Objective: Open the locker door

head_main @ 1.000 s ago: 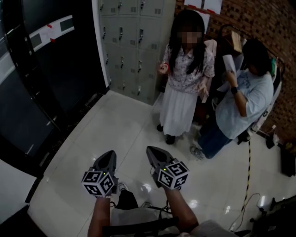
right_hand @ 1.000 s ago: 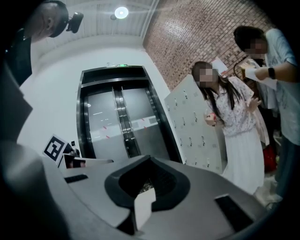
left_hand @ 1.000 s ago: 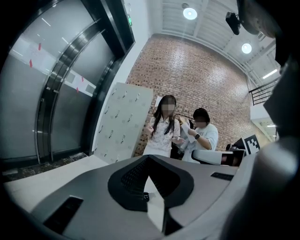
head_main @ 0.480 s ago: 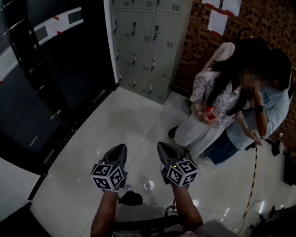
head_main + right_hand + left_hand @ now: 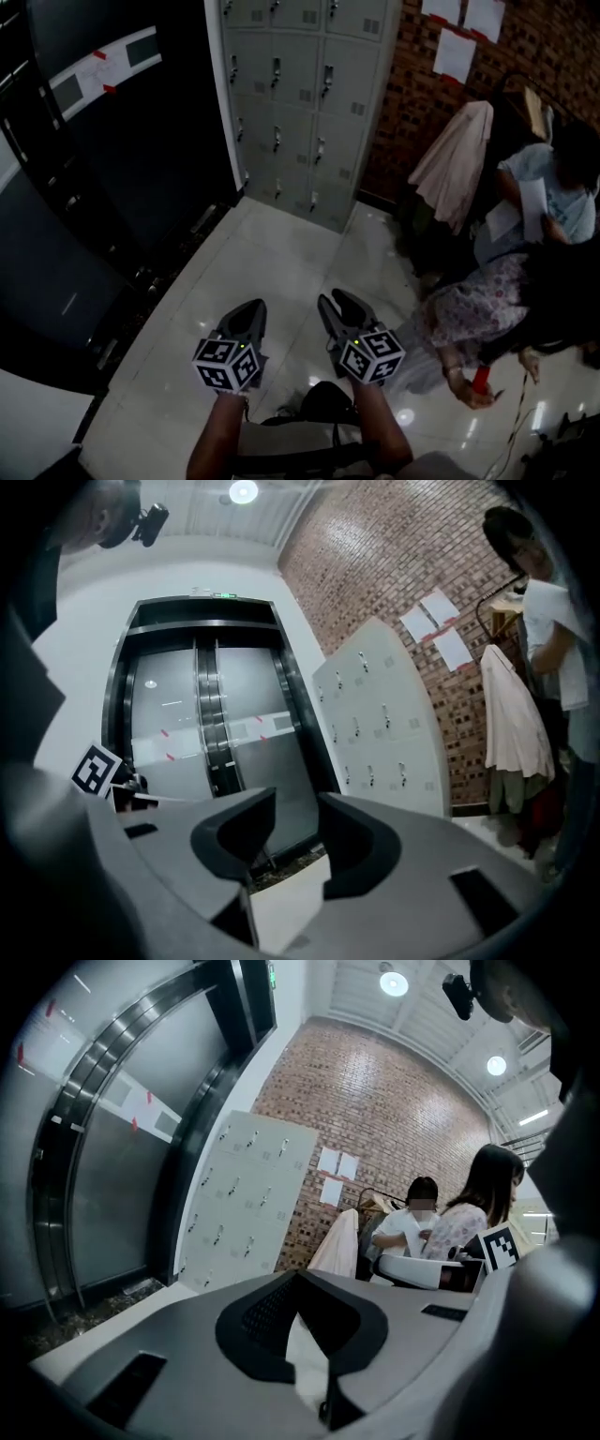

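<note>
The right claw (image 5: 337, 302) has just been opening and is now gaping wide, empty, while the left claw (image 5: 251, 309) is sitting pinched together. The tall grey metal locker bank (image 5: 300, 103) is drawing nearer, doors closed, well apart from both claws; the approach is seemingly beginning.

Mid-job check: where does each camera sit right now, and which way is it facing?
Head view: on the person's head, looking steeply down at the floor and lockers; left forearm, right forearm, left tongs and right tongs show.
Left gripper view: rides the left tongs, facing lockers and brick wall; its closed jaws show.
Right gripper view: rides the right tongs, facing doors beside the lockers; its jaws, just opening, hold nothing.
All three share the lockers.
</note>
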### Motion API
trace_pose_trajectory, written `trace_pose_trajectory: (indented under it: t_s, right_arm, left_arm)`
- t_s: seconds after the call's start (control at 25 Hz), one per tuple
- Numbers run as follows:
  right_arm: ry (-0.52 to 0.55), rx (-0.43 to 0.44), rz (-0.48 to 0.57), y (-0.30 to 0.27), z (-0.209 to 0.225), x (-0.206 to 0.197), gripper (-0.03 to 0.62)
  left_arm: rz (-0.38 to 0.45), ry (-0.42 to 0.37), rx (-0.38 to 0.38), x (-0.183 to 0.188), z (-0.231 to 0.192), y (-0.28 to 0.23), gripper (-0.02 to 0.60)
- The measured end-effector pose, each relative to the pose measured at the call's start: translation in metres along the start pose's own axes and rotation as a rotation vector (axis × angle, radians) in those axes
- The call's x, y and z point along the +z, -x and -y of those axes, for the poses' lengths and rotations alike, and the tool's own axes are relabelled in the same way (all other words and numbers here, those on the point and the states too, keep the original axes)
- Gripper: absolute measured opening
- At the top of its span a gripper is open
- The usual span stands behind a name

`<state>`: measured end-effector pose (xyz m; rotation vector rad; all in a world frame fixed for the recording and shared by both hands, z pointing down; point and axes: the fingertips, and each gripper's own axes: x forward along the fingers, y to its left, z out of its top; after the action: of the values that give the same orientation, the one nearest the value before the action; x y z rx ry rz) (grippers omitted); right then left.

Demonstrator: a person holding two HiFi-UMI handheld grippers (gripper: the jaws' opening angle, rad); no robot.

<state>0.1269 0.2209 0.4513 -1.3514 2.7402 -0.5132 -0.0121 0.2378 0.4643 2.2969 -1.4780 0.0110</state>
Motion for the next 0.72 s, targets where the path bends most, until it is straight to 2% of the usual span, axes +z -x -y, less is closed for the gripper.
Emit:
trace_pose_trajectory:
  t_s: [0.24, 0.72]
  right_arm:
    - [-0.002, -0.025, 0.018, -0.087, 0.04, 0.012, 0.184]
    - [0.027, -0.001, 0.037, -0.294, 0.166, 0.1, 0.199]
  left_arm:
    - [-0.001, -0.007, -0.021, 0.031, -0.058, -0.079, 0.0]
    - [0.039, -0.001, -0.013, 0.143, -0.156, -0.291, 0.0]
